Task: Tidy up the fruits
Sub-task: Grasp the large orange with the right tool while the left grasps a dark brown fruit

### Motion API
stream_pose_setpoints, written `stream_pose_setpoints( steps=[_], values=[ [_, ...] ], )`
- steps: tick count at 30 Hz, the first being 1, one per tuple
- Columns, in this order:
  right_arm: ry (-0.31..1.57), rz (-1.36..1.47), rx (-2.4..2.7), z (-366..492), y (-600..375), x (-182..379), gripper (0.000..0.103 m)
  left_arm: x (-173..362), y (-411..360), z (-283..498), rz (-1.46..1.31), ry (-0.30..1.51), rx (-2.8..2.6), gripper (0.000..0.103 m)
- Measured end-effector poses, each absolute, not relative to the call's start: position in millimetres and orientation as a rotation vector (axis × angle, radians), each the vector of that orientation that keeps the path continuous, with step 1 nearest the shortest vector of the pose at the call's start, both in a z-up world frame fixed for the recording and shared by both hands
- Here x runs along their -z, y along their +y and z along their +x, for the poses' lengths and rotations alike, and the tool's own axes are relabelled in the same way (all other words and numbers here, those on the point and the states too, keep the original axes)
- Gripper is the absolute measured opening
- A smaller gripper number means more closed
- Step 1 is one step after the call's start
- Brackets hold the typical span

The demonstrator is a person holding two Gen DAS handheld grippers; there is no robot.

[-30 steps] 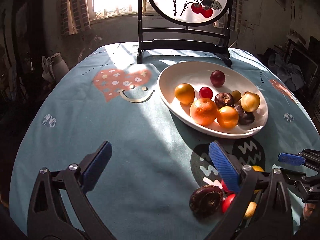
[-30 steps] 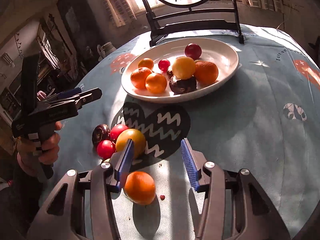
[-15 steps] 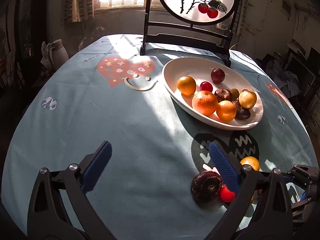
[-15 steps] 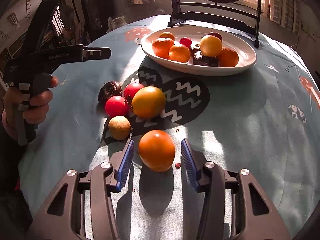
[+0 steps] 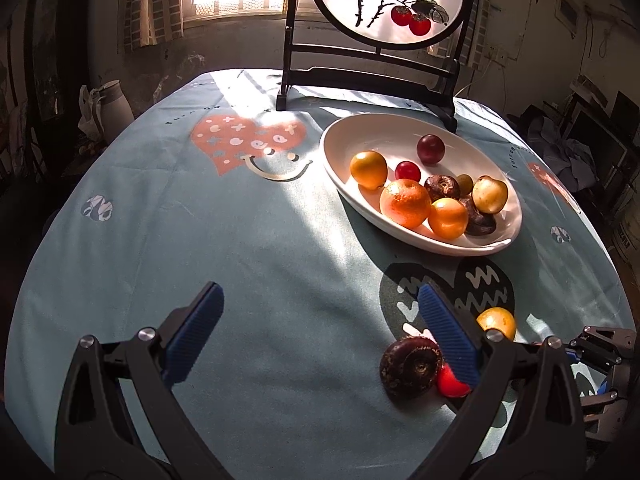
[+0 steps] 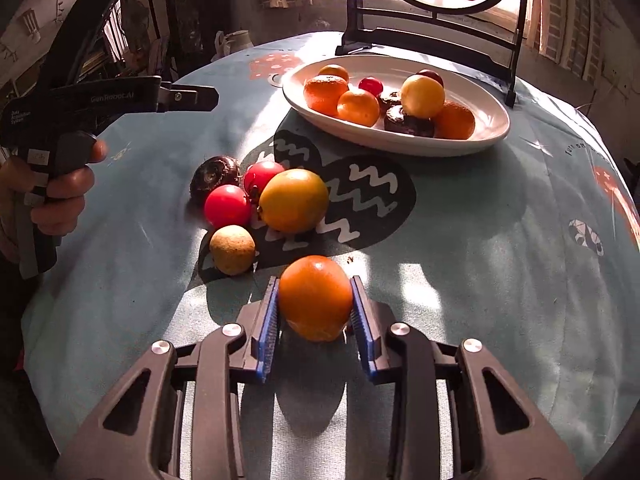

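Fruits partly sorted: several fill the white plate [image 6: 486, 136] at twelve o'clock. Right gripper [image 6: 316, 320] jaws have just closed on an orange [image 6: 315, 298]; five remain on the surface. Left gripper [image 5: 320, 334] jaws gape empty.

The right gripper [image 6: 316, 312] has come forward and rolled upright, and its jaws have just been closing: a second ago the orange [image 6: 315, 298] lay low at the 7 o'clock side beyond its left finger, whereas now it sits between both blue pads [image 6: 269, 328], which press its sides. In the left wrist view the white plate [image 5: 360, 128] has slid slightly toward 12 o'clock.
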State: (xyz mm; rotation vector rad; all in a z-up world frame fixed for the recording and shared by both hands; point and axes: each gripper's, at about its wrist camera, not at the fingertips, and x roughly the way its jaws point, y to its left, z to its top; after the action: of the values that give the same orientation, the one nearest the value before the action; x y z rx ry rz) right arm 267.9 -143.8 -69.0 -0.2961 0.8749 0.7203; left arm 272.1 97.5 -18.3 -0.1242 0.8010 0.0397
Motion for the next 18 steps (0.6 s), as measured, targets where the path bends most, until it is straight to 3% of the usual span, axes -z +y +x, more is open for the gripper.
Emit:
stream_pose_setpoints(
  steps=[5,13,18],
  values=[
    [0.891,-0.152,-0.722,280,-161,62,0.035,13,85,258,0.054,0.76,0.126,0.098],
    [0.912,-0.153,-0.687,282,-162,65,0.034,40,57,239,0.257,0.836,0.363,0.058],
    [0.922,-0.156,-0.672,283,-163,68,0.034,51,48,239,0.29,0.867,0.398,0.055]
  ],
)
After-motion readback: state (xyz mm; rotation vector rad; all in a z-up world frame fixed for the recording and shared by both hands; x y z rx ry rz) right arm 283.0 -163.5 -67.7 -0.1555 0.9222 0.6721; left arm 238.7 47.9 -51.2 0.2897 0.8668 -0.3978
